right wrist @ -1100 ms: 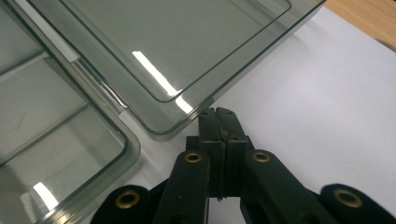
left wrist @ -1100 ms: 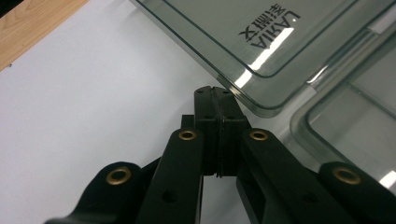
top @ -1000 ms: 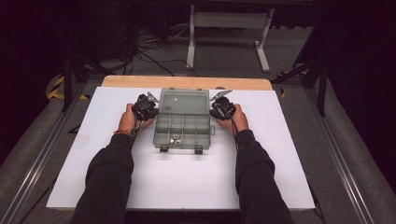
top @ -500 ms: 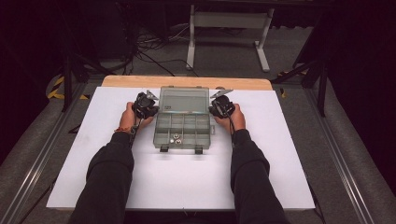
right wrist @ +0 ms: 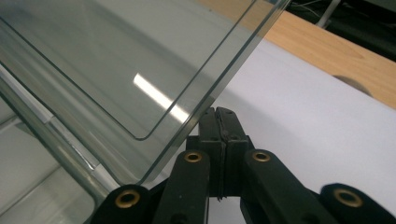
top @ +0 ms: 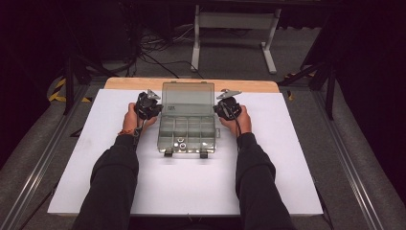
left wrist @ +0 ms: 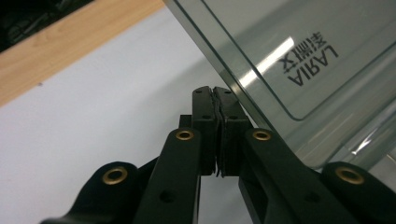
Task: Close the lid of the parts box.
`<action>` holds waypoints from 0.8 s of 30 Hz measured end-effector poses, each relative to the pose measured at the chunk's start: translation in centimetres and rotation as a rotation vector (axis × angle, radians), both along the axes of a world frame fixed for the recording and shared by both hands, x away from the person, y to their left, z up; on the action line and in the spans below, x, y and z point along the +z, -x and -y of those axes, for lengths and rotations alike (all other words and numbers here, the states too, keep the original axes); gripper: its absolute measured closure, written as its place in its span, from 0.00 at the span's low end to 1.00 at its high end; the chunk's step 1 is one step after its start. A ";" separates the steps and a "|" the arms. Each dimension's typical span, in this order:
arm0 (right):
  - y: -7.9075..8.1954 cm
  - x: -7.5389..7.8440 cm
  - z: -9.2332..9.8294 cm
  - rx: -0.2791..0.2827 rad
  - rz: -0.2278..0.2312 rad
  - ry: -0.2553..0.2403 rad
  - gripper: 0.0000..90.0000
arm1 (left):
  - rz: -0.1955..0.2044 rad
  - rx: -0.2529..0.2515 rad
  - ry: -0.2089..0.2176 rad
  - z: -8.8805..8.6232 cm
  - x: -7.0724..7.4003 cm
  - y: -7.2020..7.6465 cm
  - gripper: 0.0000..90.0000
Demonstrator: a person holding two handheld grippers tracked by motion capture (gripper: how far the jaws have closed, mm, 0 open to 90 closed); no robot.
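**Nothing stirs: both hands parked at the open lid**

Hardly any change from a second ago: both forearms sit where they were, one each side of the box, and the lid stands at the same angle. The clear compartment box (top: 186, 129) lies in the middle of the white worktop (top: 86, 167), its two latches facing the person, its lid (top: 187, 98) raised and leaning back toward the wooden strip (top: 129, 83) at the far edge. A few small metal pieces (top: 180, 142) rest in the front compartments.

The left hand-held gripper (top: 155, 108) waits just beside the lid's left edge, jaws pressed together with nothing between them; the left gripper view shows its pads (left wrist: 223, 135) meeting right next to the lid's rim (left wrist: 233, 88), and I can't tell whether they touch it. The right hand-held gripper (top: 218, 109) mirrors it at the right edge, also clamped flat on nothing, its tip (right wrist: 217, 122) tucked under the lid's corner (right wrist: 205, 105).

My read: the step in hand is moving the lid, and I can't say which way. To do it well, push from both sides evenly so the hinge doesn't twist, keep the closed tips on the rim rather than the slick flat panel, and go slowly so the light box doesn't skate across the worktop or shake the small parts out of their compartments.
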State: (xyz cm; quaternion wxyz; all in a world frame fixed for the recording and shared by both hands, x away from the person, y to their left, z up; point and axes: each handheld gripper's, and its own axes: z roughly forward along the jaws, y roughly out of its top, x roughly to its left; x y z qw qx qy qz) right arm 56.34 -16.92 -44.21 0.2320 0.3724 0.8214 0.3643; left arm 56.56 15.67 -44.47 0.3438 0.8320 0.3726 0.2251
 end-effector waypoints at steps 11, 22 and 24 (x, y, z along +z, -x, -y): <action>0.3 1.2 0.2 0.017 0.060 0.018 1.00 | 0.047 0.005 0.039 -0.3 0.6 0.2 0.94; 0.3 1.7 0.7 0.037 0.080 -0.011 1.00 | 0.052 0.003 0.068 -0.5 0.7 0.1 0.94; 0.3 1.7 0.7 0.038 0.081 -0.012 1.00 | 0.056 -0.001 0.070 -0.4 0.8 0.1 0.94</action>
